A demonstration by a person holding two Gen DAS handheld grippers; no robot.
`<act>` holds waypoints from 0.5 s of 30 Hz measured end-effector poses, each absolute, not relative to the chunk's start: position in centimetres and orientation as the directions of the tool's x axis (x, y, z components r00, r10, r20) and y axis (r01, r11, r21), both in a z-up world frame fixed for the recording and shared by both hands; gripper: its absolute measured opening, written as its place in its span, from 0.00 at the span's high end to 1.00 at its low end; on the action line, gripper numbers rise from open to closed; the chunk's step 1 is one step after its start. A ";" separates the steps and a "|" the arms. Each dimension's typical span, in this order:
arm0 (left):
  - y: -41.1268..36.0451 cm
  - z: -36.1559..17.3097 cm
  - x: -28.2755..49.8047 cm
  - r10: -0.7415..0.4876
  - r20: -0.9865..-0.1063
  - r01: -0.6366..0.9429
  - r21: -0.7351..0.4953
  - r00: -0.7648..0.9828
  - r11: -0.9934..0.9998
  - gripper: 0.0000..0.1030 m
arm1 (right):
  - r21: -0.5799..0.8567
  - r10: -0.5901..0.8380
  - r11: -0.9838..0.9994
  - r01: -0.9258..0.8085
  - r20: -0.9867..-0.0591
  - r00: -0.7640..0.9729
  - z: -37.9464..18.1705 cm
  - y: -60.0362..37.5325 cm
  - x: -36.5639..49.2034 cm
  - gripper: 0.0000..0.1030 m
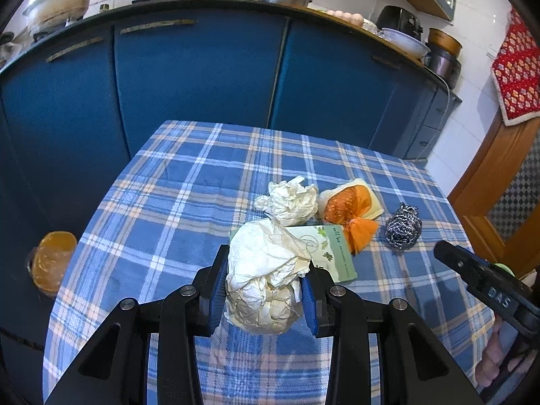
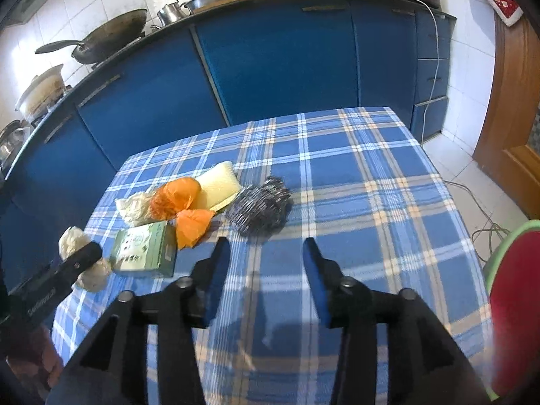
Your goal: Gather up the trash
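My left gripper (image 1: 266,263) is shut on a crumpled white paper ball (image 1: 266,276), held above the blue plaid tablecloth (image 1: 175,202). Beyond it lie a second crumpled paper (image 1: 290,199), a green box (image 1: 327,249), an orange plastic bag (image 1: 354,216) on a yellow sponge (image 1: 373,202), and a steel wool scrubber (image 1: 403,226). My right gripper (image 2: 266,246) is open and empty, just in front of the steel wool (image 2: 261,204). In the right wrist view the green box (image 2: 145,248), orange bag (image 2: 182,206) and the held paper ball (image 2: 84,256) lie to the left.
A bin lined with an orange bag (image 1: 52,261) stands on the floor left of the table. Blue cabinets (image 1: 202,77) with pots on top run behind. A wooden door (image 1: 499,202) is at right. A red and green object (image 2: 513,303) sits at the right edge.
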State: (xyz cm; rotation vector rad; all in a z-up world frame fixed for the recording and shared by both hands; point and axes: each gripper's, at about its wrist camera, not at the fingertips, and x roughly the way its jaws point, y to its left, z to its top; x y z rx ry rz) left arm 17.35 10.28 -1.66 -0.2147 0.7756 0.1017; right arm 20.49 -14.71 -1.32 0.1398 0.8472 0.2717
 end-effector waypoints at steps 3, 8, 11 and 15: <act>10.5 -2.0 17.6 0.011 -0.708 -0.174 -0.158 0.706 0.972 0.63 | 0.222 0.282 0.959 -0.175 -0.731 0.621 -1.8 -14.0 21.7 0.50; 10.9 -2.4 17.9 0.011 -0.710 -0.181 -0.164 0.704 0.970 0.63 | 0.226 0.278 0.960 -0.164 -0.736 0.618 -2.4 -13.1 23.3 0.41; 11.0 -2.4 18.0 0.010 -0.708 -0.183 -0.168 0.706 0.969 0.63 | 0.245 0.283 0.958 -0.148 -0.740 0.610 -2.8 -12.7 24.3 0.40; 11.0 -2.4 18.0 0.009 -0.707 -0.183 -0.171 0.707 0.968 0.63 | 0.237 0.268 0.963 -0.131 -0.752 0.602 -3.5 -12.2 25.5 0.40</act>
